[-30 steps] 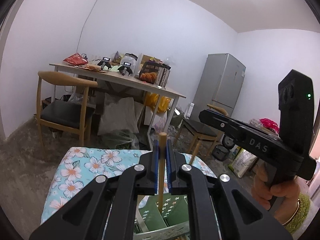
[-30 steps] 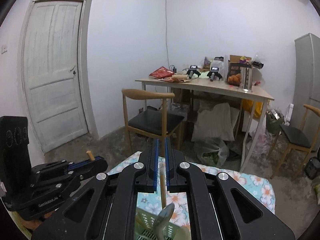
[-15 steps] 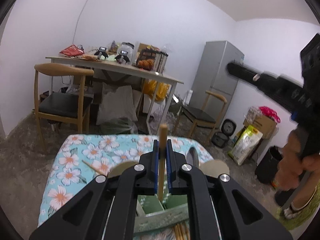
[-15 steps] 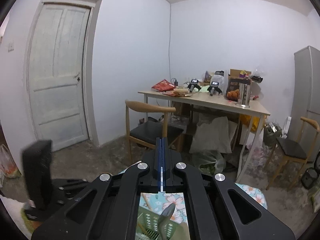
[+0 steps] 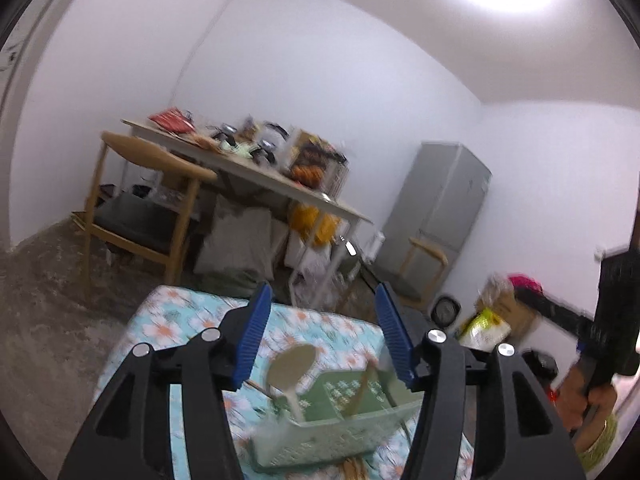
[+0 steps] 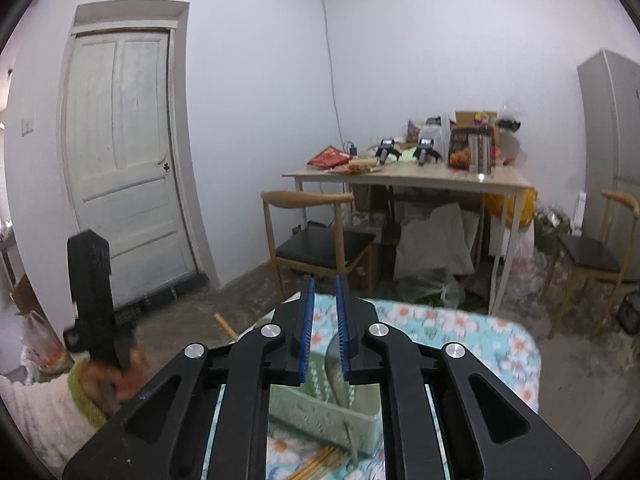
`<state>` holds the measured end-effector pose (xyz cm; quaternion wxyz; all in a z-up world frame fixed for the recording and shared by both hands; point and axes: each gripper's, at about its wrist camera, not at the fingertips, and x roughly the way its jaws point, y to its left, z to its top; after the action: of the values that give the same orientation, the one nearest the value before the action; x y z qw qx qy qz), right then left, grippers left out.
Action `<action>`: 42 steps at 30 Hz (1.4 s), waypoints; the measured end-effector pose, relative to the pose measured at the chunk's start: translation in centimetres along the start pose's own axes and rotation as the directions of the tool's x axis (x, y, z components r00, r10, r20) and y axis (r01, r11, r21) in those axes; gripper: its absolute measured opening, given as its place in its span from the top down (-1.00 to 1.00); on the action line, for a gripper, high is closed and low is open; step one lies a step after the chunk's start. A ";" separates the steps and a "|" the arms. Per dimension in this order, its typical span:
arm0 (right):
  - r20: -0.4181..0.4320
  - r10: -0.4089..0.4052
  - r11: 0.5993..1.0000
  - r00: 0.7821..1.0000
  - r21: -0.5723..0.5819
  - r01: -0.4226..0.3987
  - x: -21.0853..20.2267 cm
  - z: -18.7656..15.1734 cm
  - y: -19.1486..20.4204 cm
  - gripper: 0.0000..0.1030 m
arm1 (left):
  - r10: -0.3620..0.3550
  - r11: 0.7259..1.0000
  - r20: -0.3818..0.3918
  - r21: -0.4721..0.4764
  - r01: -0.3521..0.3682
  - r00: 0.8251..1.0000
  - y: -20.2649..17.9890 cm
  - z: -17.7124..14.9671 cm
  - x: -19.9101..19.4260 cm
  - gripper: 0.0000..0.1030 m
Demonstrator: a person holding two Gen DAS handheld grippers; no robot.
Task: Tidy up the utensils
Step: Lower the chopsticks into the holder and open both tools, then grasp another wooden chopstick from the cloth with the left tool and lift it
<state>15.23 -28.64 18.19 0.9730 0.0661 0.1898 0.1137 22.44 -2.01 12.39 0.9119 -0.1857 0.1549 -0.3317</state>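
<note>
A pale green slotted basket (image 5: 332, 436) stands on the floral tablecloth (image 5: 168, 320); it also shows in the right wrist view (image 6: 320, 412). A wooden spoon (image 5: 292, 368) and a wooden stick (image 5: 360, 384) lean in it. My left gripper (image 5: 320, 320) is open and empty above the basket. My right gripper (image 6: 323, 328) is open by a narrow gap and empty, above a metal spoon (image 6: 336, 372) standing in the basket. Wooden chopsticks (image 6: 320, 460) lie on the cloth by the basket's near side.
A wooden chair (image 6: 320, 236) and a cluttered table (image 6: 408, 176) stand beyond the cloth. A grey fridge (image 5: 436, 208) and a second chair (image 6: 592, 248) are to the right. A white door (image 6: 120, 160) is at the left.
My left gripper opened and let go of the wooden stick, which now leans in the basket. My right gripper opened slightly. Both views tilted upward.
</note>
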 end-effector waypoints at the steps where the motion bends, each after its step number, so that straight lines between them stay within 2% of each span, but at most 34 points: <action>1: -0.011 0.011 1.000 1.000 0.013 -0.011 0.2 -0.4 -0.2 0.74 | 0.013 1.000 0.011 -0.018 -0.013 1.000 1.0 0.4 -0.1 -0.03; 6: -0.083 0.051 0.994 0.995 0.097 -0.043 3.1 -1.8 -2.1 0.72 | 0.083 0.988 -0.048 -0.124 -0.088 0.995 6.6 0.8 2.3 -0.03; 9: -0.113 0.072 0.985 0.991 0.163 -0.053 4.8 -2.3 -3.3 0.72 | 0.092 0.968 -0.161 -0.218 -0.126 0.983 10.2 0.1 5.5 -0.03; 11: -0.118 0.075 0.981 0.990 0.186 -0.052 5.3 -2.4 -3.8 0.72 | 0.090 0.946 -0.264 -0.279 -0.165 0.960 12.6 -0.7 8.4 -0.02; 12: -0.119 0.072 0.979 0.990 0.199 -0.047 5.7 -2.2 -4.2 0.72 | 0.066 0.933 -0.339 -0.312 -0.179 0.939 13.9 -1.3 10.6 -0.03; 14: -0.118 0.074 0.975 0.990 0.215 -0.047 5.9 -2.1 -4.5 0.68 | 0.037 0.901 -0.434 -0.375 -0.218 0.900 15.7 -2.4 13.7 0.00; 16: -0.123 0.074 0.971 0.990 0.234 -0.043 6.3 -2.2 -5.1 0.66 | -0.050 0.864 -0.501 -0.455 -0.214 0.864 17.5 -3.8 17.0 0.00; 18: -0.130 0.072 0.969 0.989 0.246 -0.038 6.8 -2.1 -5.5 0.66 | -0.067 0.831 -0.551 -0.492 -0.259 0.832 18.7 -5.1 19.7 0.01; 21: -0.133 0.067 0.969 0.989 0.245 -0.033 7.1 -2.3 -5.7 0.66 | -0.049 0.826 -0.590 -0.478 -0.300 0.806 19.2 -6.4 21.9 0.05; 24: -0.132 0.068 0.967 0.989 0.254 -0.032 7.1 -2.5 -5.9 0.65 | -0.012 0.844 -0.622 -0.427 -0.326 0.783 18.9 -7.3 23.8 0.12; 28: -0.137 0.076 0.962 0.988 0.271 -0.036 7.4 -3.2 -6.3 0.65 | 0.068 0.868 -0.650 -0.335 -0.366 0.757 18.3 -7.9 25.3 0.41; 30: -0.140 0.076 0.960 0.987 0.278 -0.034 7.4 -3.5 -6.4 0.65 | 0.095 0.869 -0.655 -0.313 -0.383 0.750 18.4 -8.0 25.5 0.56; 31: -0.141 0.074 0.959 0.987 0.281 -0.032 7.3 -3.7 -6.4 0.65 | 0.115 0.869 -0.658 -0.296 -0.396 0.744 18.4 -8.1 25.6 0.70; 36: -0.141 0.078 0.945 0.987 0.326 -0.028 6.6 -4.7 -6.9 0.65 | 0.135 0.863 -0.641 -0.299 -0.408 0.755 18.4 -8.2 25.4 0.76; 39: -0.140 0.075 0.940 0.987 0.342 -0.023 5.8 -5.1 -7.0 0.65 | 0.091 0.839 -0.599 -0.384 -0.385 0.796 18.7 -7.8 24.3 0.81; 40: -0.138 0.073 0.939 0.988 0.343 -0.022 5.4 -5.2 -6.9 0.65 | 0.072 0.830 -0.571 -0.420 -0.366 0.818 18.9 -7.4 23.6 0.83; 42: -0.135 0.069 0.939 0.988 0.343 -0.019 4.9 -5.4 -6.8 0.65 | 0.068 0.830 -0.520 -0.443 -0.338 0.851 18.5 -6.3 22.5 0.85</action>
<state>18.89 -33.59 10.36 0.9277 0.2291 0.2754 0.1053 46.45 -5.20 -4.98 0.7898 -0.3175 0.4806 -0.2107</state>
